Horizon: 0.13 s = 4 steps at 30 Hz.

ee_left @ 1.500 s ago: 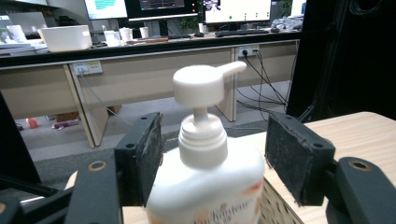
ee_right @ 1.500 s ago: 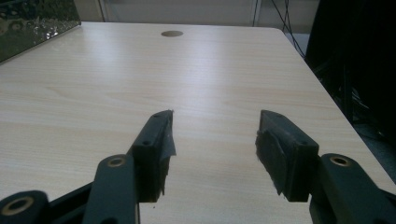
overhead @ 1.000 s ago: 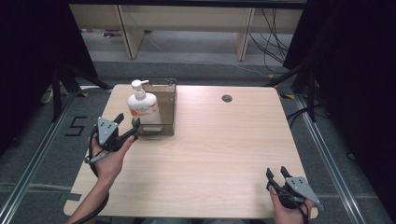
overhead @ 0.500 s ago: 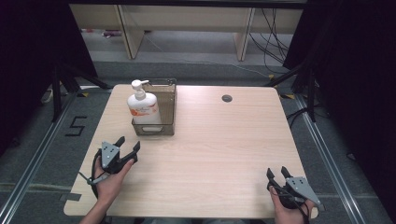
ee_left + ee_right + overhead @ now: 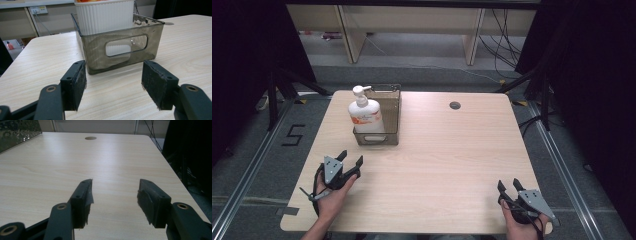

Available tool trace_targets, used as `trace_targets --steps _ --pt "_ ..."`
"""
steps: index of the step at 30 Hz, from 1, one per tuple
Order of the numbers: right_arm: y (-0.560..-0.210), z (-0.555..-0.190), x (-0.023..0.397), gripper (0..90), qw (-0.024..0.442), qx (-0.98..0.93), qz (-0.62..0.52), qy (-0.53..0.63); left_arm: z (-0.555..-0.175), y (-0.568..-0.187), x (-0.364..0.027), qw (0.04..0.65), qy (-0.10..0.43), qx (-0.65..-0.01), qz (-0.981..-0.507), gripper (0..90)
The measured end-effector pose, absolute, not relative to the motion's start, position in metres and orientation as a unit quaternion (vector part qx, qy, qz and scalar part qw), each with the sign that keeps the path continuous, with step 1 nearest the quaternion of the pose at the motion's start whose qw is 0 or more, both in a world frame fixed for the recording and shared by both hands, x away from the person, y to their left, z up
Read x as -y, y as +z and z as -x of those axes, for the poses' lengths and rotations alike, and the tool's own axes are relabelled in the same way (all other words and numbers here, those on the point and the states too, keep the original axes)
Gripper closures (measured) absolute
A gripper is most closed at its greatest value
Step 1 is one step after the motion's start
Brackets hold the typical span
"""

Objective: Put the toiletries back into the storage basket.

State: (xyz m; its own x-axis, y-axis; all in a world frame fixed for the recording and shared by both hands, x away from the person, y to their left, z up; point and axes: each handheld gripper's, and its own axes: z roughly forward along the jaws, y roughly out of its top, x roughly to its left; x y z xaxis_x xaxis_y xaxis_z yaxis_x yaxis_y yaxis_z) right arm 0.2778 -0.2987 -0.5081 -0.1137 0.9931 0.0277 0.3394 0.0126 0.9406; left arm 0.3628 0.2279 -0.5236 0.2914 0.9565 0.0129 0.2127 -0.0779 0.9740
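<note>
Both my grippers spread, holding nothing.
Ahead of my left gripper (image 5: 348,164), the smoky clear plastic bin (image 5: 120,47) could slide if nudged.

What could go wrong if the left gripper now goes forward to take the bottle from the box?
1. The pump bottle stands tall in the smoky plastic box, so a high push could tip it.
2. The box wall lies between the open left gripper and the bottle; a low approach may just shove the box across the table.
3. The bottle looks wide, so the jaws may not span it.
</note>
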Motion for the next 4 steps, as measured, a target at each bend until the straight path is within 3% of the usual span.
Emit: trace_targets --steps 4 --pt "-0.5076 -0.2784 0.3001 45.7 0.385 -0.606 -0.545 0.433 -0.3631 -0.5241 -0.2281 0.503 0.372 -0.461 -0.63 36.0"
